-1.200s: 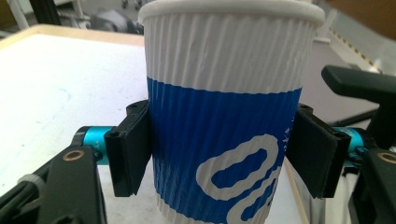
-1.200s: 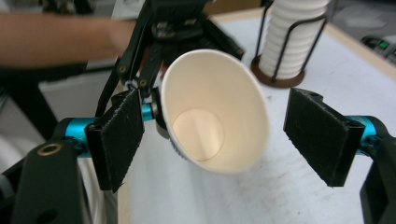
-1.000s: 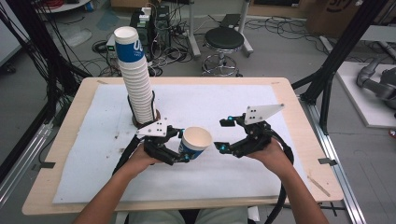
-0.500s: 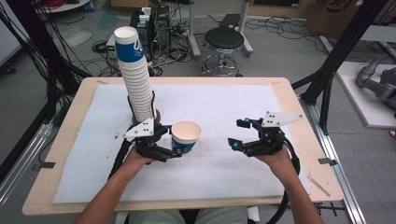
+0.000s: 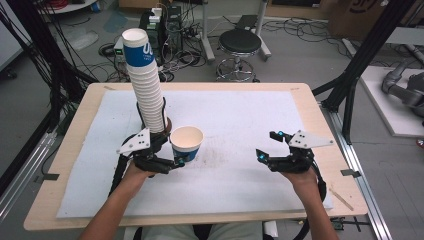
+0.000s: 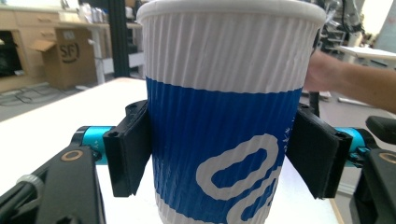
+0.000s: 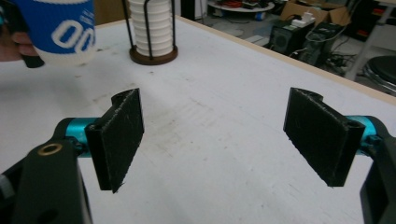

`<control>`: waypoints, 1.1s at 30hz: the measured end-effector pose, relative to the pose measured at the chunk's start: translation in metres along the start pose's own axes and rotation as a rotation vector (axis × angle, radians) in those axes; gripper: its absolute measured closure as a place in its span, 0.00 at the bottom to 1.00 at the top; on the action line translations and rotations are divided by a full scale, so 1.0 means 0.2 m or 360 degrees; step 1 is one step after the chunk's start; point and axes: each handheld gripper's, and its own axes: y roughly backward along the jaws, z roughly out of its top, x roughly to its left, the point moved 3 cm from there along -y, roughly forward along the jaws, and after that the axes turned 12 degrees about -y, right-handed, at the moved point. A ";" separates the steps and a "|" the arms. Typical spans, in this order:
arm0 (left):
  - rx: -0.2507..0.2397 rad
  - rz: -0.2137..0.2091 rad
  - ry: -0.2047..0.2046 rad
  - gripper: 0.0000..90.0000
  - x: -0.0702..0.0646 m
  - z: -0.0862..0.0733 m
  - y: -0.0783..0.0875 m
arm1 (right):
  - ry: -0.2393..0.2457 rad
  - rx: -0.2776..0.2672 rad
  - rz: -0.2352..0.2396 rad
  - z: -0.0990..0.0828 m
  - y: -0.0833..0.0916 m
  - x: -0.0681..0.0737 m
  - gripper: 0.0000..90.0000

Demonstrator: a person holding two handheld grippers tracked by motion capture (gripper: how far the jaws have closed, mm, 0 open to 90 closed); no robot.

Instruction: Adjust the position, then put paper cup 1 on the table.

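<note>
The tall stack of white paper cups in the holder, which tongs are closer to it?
Left. The left tongs sit right beside the tall stack of white paper cups, gripping a blue-and-white ribbed paper cup. The right tongs are open, far across the white mat.

Cup (image 6: 224,116) base cut off below, cup stack (image 7: 150,23) top cropped

black grippers (image 5: 274,145), teal joints, grey triangular plates, black cables

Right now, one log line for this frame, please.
left tool: shut on cup | right tool: open, empty | cup stack: upright in holder | table: white mat
</note>
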 end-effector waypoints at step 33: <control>-0.0098 0.0175 -0.0011 0.30 0.02 0.02 0.22 | -0.0089 -0.0024 -0.0052 -0.07 0.00 -0.03 0.23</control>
